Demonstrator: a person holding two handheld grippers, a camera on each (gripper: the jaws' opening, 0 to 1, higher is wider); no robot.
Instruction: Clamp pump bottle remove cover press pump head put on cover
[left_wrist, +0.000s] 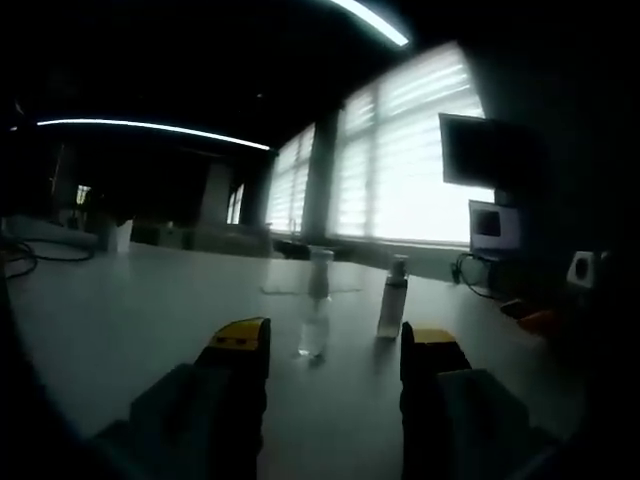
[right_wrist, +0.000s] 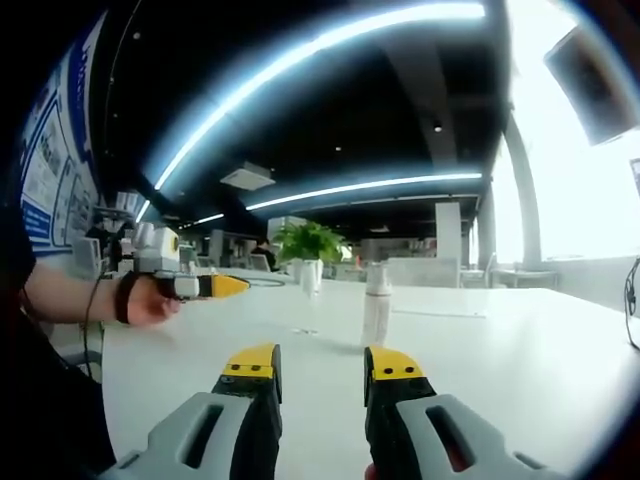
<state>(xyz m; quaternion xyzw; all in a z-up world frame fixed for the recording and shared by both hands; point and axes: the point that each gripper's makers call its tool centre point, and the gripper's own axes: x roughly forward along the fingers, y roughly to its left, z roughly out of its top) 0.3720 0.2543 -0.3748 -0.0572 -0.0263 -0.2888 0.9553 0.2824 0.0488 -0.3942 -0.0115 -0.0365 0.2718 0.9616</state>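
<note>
Two small bottles stand upright on the white tabletop (left_wrist: 120, 320). In the left gripper view, the clear bottle (left_wrist: 316, 305) is close, and the pump bottle (left_wrist: 393, 297) with its cover on stands just beside it. The left gripper (left_wrist: 335, 355) has its fingers open, holding nothing. In the right gripper view, the right gripper (right_wrist: 322, 365) is open too, near the pump bottle (right_wrist: 377, 305). A hand (right_wrist: 150, 298) holds the other gripper off to the left.
</note>
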